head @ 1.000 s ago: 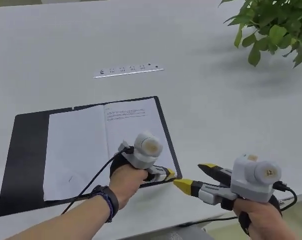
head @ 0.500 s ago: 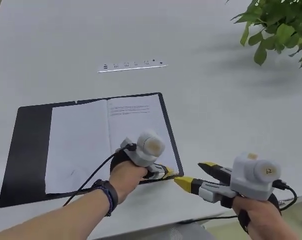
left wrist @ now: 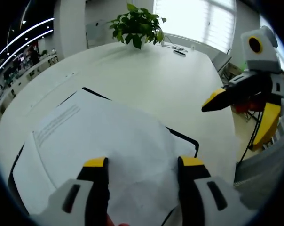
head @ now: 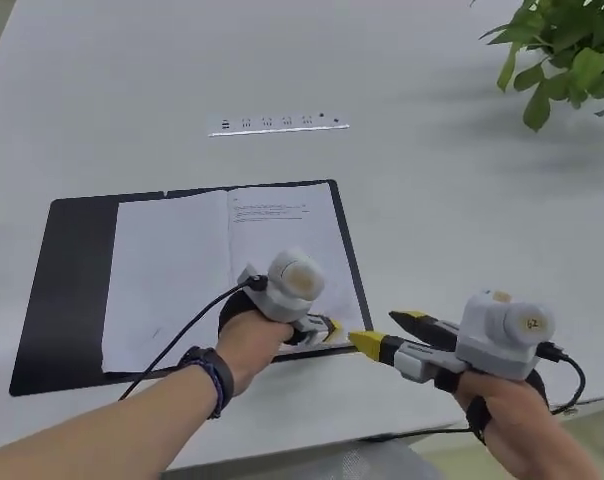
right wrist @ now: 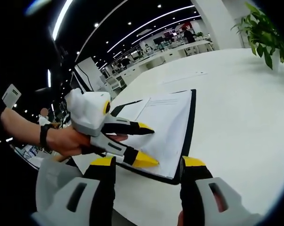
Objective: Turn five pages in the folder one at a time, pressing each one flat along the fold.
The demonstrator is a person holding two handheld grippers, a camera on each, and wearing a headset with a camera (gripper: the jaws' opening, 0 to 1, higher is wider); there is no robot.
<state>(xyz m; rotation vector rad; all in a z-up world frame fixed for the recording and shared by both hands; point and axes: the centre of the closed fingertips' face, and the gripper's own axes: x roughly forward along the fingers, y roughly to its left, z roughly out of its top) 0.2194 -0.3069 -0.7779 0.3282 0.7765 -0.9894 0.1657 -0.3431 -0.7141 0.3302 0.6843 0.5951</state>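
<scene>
Our left gripper (left wrist: 143, 165), jaws apart, sits over the bottom right corner of the right-hand page (head: 292, 250) of the folder (head: 72, 290), which lies open and flat on the tabletop (head: 432, 200); our right gripper (head: 385, 330), also spread and holding nothing, hovers just off that same corner. The pages look like thin, limp white sheets inside a stiff, matte black cover; so we judge the risks to be pinching two sheets at once, creasing the corner if the jaws close hard, or the light folder sliding on the smooth tabletop with nothing pinning it.
</scene>
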